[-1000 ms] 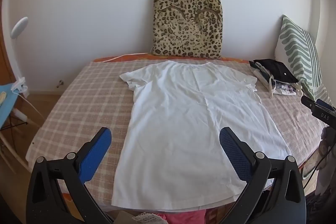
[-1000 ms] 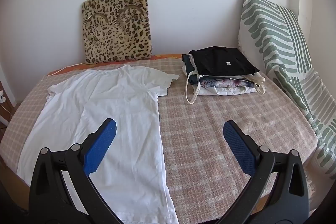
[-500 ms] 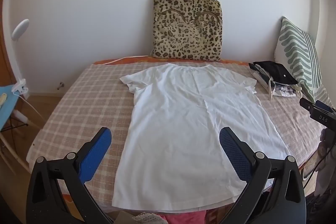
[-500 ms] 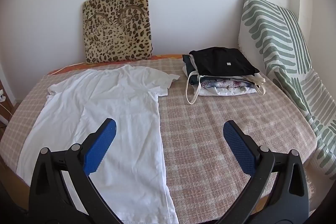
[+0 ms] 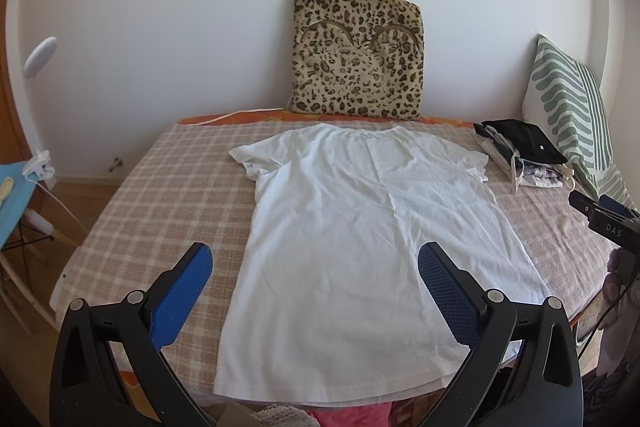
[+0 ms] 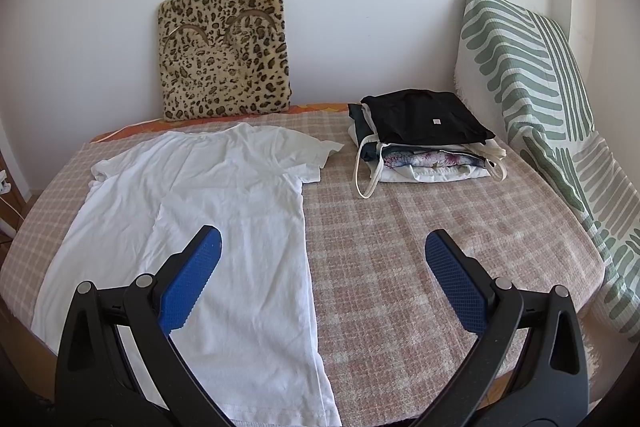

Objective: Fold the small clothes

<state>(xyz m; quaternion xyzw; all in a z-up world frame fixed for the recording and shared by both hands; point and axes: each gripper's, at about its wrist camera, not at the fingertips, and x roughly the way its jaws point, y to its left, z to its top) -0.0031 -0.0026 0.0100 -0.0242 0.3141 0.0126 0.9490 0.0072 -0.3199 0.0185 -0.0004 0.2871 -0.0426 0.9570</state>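
A white T-shirt (image 5: 360, 235) lies flat and spread out on the checked bed cover (image 5: 160, 195), neck toward the wall, hem at the near edge. It also shows in the right wrist view (image 6: 208, 211). My left gripper (image 5: 315, 259) is open and empty, held above the shirt's lower half. My right gripper (image 6: 323, 247) is open and empty, above the shirt's right side edge and the bare cover (image 6: 440, 219). The right gripper's body shows at the right edge of the left wrist view (image 5: 604, 223).
A stack of folded clothes with a black one on top (image 6: 424, 135) sits at the back right. A leopard cushion (image 5: 356, 55) leans on the wall. A green striped pillow (image 6: 532, 75) stands at the right. Pink cloth (image 5: 352, 417) lies below the near edge.
Both grippers stay open. The left wrist view has drawn back and risen slightly, so the shirt sits a little lower and farther. The right view has barely moved.
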